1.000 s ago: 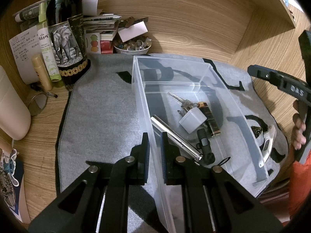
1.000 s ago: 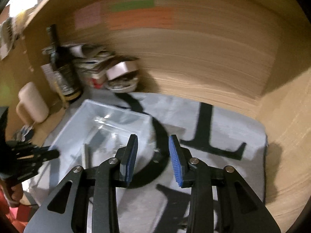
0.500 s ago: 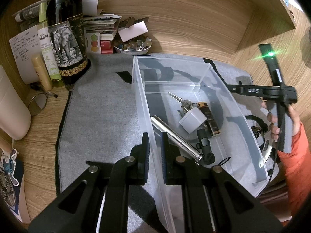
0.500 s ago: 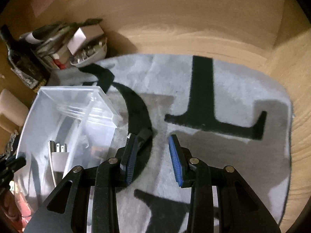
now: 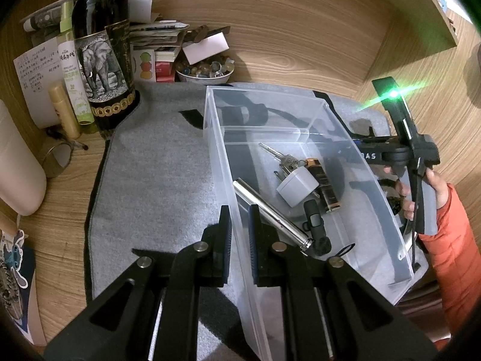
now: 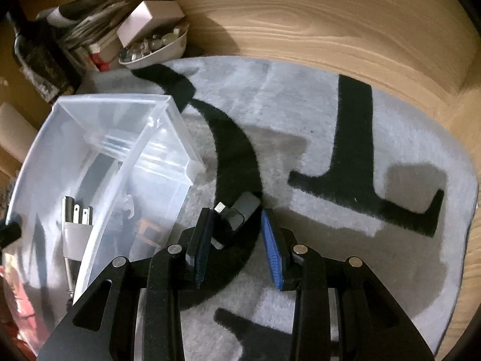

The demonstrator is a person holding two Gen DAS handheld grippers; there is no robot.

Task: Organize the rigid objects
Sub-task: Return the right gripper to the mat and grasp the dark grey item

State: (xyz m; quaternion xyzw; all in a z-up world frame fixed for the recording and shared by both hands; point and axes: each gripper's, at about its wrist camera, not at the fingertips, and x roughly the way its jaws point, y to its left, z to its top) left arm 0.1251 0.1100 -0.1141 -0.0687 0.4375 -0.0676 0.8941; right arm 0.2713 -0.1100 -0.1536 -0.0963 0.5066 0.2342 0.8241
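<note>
A clear plastic bin (image 5: 216, 150) stands on a grey mat. It holds keys (image 5: 279, 158), a white plug adapter (image 5: 297, 188), a silver tube (image 5: 270, 213), a brown lighter-like item (image 5: 323, 186) and a small black device (image 5: 314, 219). My left gripper (image 5: 239, 231) is shut on the bin's near left wall. My right gripper (image 6: 237, 234) is open, low over the mat just right of the bin (image 6: 180, 126). A small black and silver object (image 6: 237, 213) lies on the mat between its fingers, close to the left finger.
A dark elephant-label bottle (image 5: 102, 60), green spray bottle (image 5: 72, 69), papers and a bowl of beads (image 5: 204, 70) crowd the back left by the wooden wall. A white cylinder (image 5: 18, 177) stands at far left. The mat (image 6: 330, 138) has black markings.
The right gripper has swung down and forward to the mat beside the bin, so the small black object now lies between its open fingers. The left gripper keeps its hold on the bin wall.
</note>
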